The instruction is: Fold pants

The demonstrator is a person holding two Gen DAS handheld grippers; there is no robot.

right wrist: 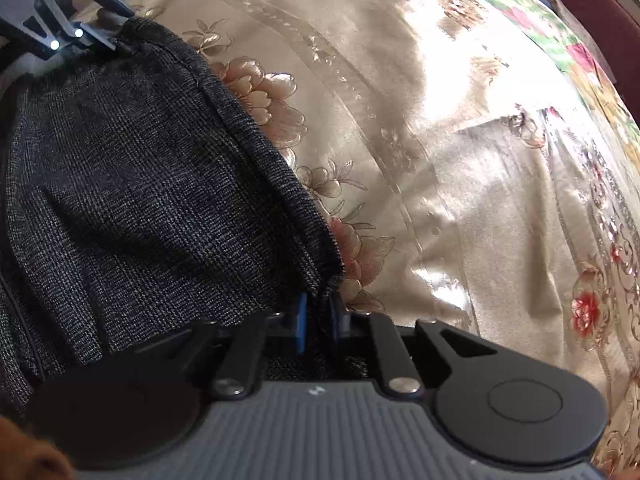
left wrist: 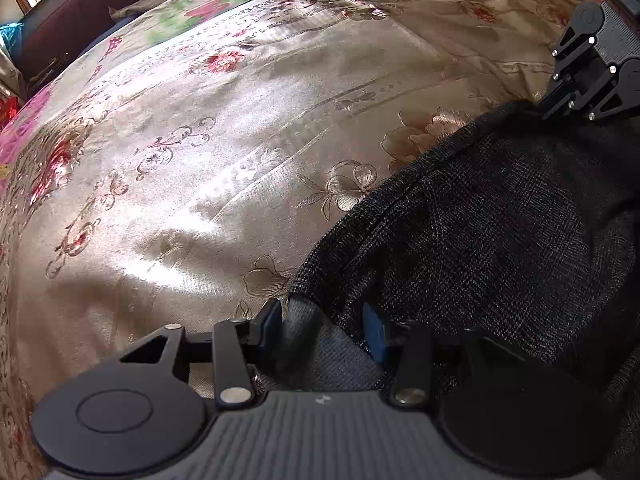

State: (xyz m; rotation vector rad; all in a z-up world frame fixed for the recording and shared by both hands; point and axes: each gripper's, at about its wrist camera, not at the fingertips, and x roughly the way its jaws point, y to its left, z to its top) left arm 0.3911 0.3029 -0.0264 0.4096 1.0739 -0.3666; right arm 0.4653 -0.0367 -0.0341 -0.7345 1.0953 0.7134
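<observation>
Left gripper (left wrist: 320, 330) half-closed on one hem corner, right gripper (right wrist: 318, 316) pinched tight on the other; pants (left wrist: 500, 216), dark limp weave, sag between them over floral bedspread (left wrist: 200, 160) — likely light, best held by corners.

A bed carries everything, covered by a glossy beige satin bedspread (left wrist: 248, 152) embroidered with gold flowers and red blossoms. The dark grey woven pants (left wrist: 500, 232) lie directly on this bedspread, their hemmed edge running across a cluster of gold flowers. Beyond the pants, the bedspread shows shallow creases and bright glare. At its far edge, away from the pants, a pink-and-green floral cloth (left wrist: 200, 12) borders it.
</observation>
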